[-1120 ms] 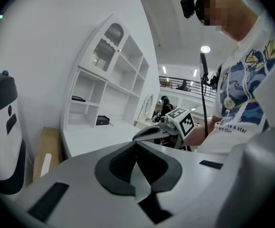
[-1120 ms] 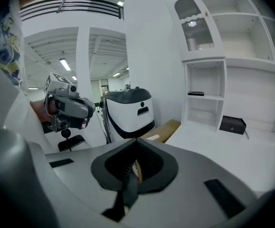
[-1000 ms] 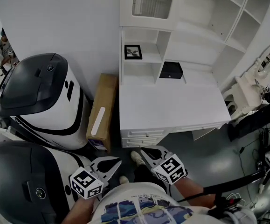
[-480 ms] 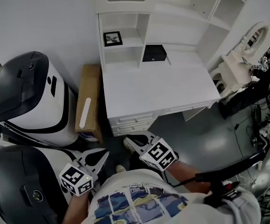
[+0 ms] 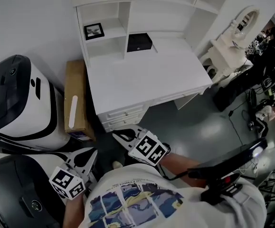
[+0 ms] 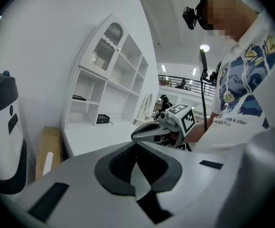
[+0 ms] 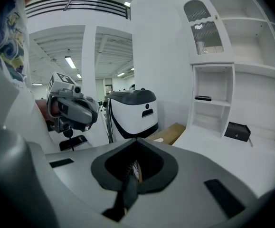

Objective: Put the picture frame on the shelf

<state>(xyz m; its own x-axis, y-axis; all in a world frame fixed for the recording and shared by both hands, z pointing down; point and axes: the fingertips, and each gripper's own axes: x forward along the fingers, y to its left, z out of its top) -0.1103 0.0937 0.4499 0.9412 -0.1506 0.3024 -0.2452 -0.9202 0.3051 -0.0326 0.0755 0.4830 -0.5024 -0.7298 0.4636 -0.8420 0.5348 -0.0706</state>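
Holding my left hand-held gripper (image 5: 93,152) and right hand-held gripper (image 5: 116,136) shut and empty by my waist, I judge the job finished, since the picture frame (image 5: 94,31) already sits on the shelf (image 5: 110,37) above the worktop (image 5: 146,75).

Desk (image 5: 142,75) is white, picture frame (image 5: 94,31) black, box (image 5: 75,80) brown.
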